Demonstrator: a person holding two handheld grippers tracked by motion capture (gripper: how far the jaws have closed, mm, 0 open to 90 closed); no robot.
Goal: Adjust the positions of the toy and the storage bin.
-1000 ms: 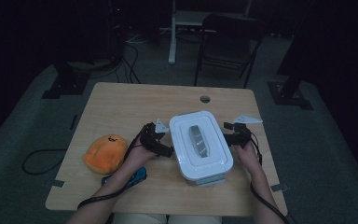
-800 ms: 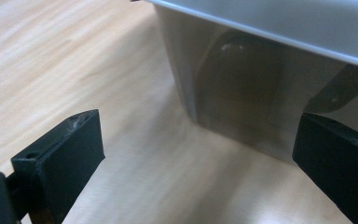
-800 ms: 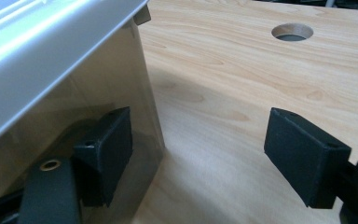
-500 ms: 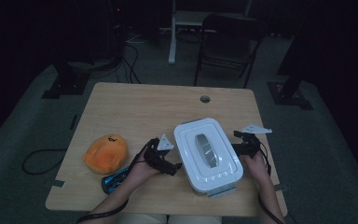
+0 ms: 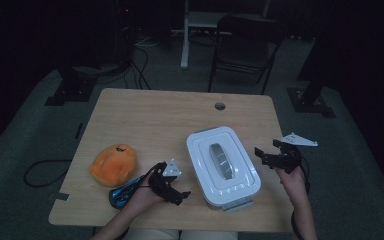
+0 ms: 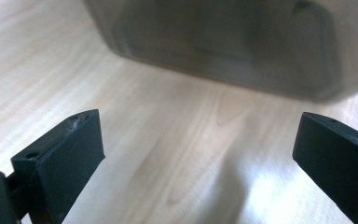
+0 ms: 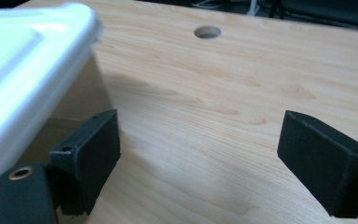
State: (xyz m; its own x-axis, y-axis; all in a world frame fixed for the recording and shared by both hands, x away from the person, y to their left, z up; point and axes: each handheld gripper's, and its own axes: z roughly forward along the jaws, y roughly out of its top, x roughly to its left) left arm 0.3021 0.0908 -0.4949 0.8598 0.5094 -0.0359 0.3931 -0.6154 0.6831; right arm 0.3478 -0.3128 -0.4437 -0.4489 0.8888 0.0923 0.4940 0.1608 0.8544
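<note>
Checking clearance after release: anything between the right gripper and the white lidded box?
Nothing. In the high view only bare table separates the right gripper from the white lidded box. The right gripper view shows its jaws open over bare wood beside the box.

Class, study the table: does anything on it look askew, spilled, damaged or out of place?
Only the lidded white container looks slightly off: it sits turned at an angle to the table edges. Its lid looks seated and undamaged. The orange plush toy lies intact at the left. Nothing has spilled.
</note>
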